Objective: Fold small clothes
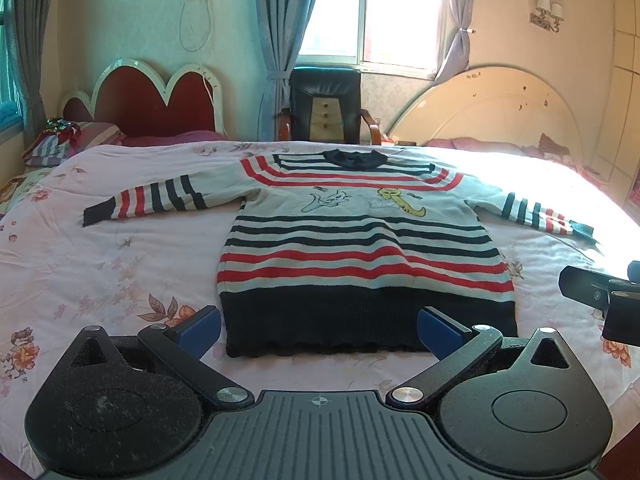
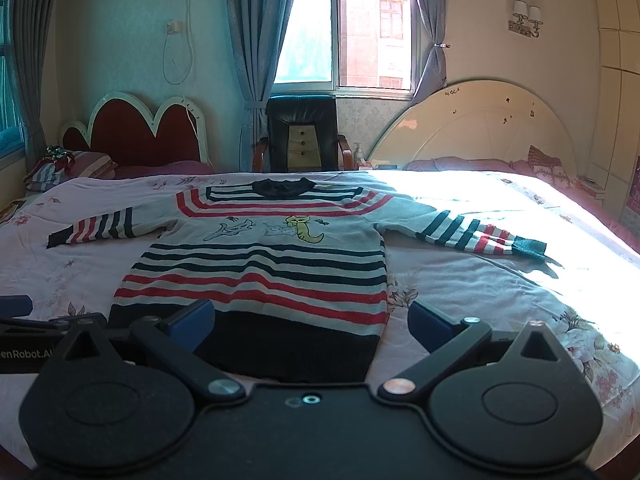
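Observation:
A small striped sweater [image 1: 360, 248], grey with red and navy bands, a navy hem and cartoon cats on the chest, lies flat and face up on the bed, both sleeves spread out. It also shows in the right wrist view [image 2: 260, 272]. My left gripper [image 1: 319, 330] is open and empty, its blue-padded fingers just short of the hem's left half. My right gripper [image 2: 311, 330] is open and empty over the hem's right corner. The right gripper's body shows at the right edge of the left wrist view [image 1: 600, 296].
The bed has a pink floral quilt [image 1: 100, 272], with strong sunlight on its right side [image 2: 520, 208]. A black armchair [image 1: 325, 104] stands under the window behind the bed. Red [image 1: 148, 100] and cream [image 1: 500, 108] headboards and pillows [image 1: 68, 140] line the far wall.

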